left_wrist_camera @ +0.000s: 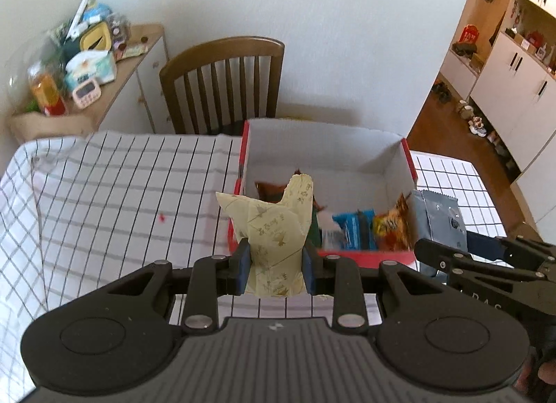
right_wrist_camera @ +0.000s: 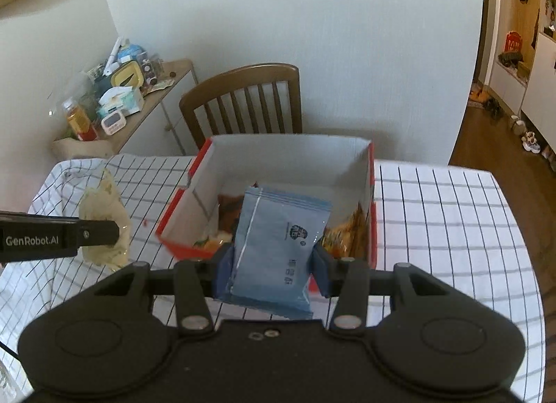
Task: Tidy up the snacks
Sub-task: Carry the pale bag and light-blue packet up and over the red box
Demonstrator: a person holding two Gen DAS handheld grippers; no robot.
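1. the left tongs (left_wrist_camera: 277, 265) are clamped on a pale yellow crinkled paper-like snack packet (left_wrist_camera: 274, 225), its blue pads pinching the lower part while the top flops free above.
2. the right tongs (right_wrist_camera: 272, 269) grip a blue-grey flat foil snack pouch (right_wrist_camera: 278, 246) across its lower half, one pad on each side edge.
3. both packets look light and soft. the yellow one is likely to crumple and sag, so a hold low on its body seems sound. the foil pouch is probably slippery and keeps its shape better, and a grip across its width suits it.
4. both tongs point downward and forward toward the box, side by side, with the packets held clear above the white checked cloth on the table (left_wrist_camera: 121, 194).
5. just beyond sits the open red cardboard box with white inner walls (right_wrist_camera: 365, 173), already holding several wrapped snacks (left_wrist_camera: 354, 229) at its near end.
6. behind the table stands a brown wooden slat-back chair (left_wrist_camera: 226, 83) against the wall.
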